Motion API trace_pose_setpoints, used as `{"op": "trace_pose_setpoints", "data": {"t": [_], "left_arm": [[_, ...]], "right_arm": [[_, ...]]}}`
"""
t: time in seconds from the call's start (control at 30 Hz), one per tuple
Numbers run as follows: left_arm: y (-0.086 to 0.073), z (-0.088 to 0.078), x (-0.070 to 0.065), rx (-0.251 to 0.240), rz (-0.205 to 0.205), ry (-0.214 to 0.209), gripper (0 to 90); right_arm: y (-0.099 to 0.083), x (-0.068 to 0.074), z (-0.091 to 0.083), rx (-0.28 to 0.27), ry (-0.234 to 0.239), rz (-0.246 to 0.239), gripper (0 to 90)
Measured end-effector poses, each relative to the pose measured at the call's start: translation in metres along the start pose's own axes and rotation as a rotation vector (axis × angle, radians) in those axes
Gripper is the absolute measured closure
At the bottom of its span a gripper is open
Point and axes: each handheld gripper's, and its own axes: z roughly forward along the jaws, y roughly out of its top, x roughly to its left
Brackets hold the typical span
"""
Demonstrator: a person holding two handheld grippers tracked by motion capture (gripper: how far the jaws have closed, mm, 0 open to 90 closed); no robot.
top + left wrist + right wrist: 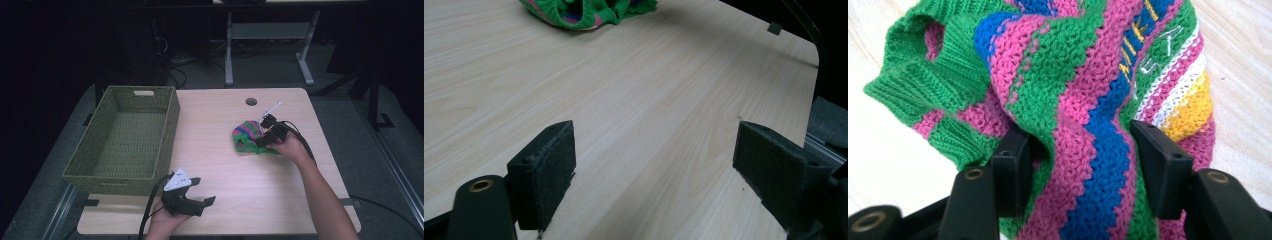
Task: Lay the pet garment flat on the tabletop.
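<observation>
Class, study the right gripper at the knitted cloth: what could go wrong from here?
The right gripper has a bunched fold of the cloth between its jaws, so it may catch just one layer and slip. The loose rest may drag on the table when lifted. The basket sits across the table, a long carry.

One knitted striped cloth, one woven basket, one table

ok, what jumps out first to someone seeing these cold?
The striped knit cloth, green, pink and blue, lies bunched right of the table's middle, by far the brightest thing; the right gripper has a fold of it between its fingers. Next comes the green woven basket, with nothing visible inside, at the table's left edge. The left gripper waits open over bare wood near the front edge.
</observation>
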Motion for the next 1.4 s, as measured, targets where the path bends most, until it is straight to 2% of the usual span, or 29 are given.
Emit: {"op": "trace_pose_setpoints", "data": {"t": [0.13,0.57,0.83,0.87,0.93,1.4], "left_arm": [[0.001,-0.002,0.001,-0.006,-0.001,0.005,16.9],[-0.001,-0.005,0.005,-0.016,-0.013,0.014,16.9],[0.000,-0.005,0.006,-0.014,-0.016,0.017,16.9],[-0.001,-0.005,0.006,-0.015,-0.017,0.015,16.9],[-0.001,-0.005,0.007,-0.012,-0.017,0.010,16.9],[0.000,-0.008,0.009,-0.027,-0.026,0.012,16.9]], "right_arm": [[0.003,0.002,0.000,0.021,-0.003,0.031,52.2],[0.004,0.001,-0.001,0.036,0.016,0.053,58.3],[0.004,-0.002,-0.001,0.032,0.036,0.063,63.1],[0.004,-0.004,-0.002,0.028,0.050,0.088,64.4],[0.004,-0.005,-0.002,0.026,0.054,0.102,64.7],[0.002,-0.009,-0.010,-0.003,0.097,0.123,67.6]]}}
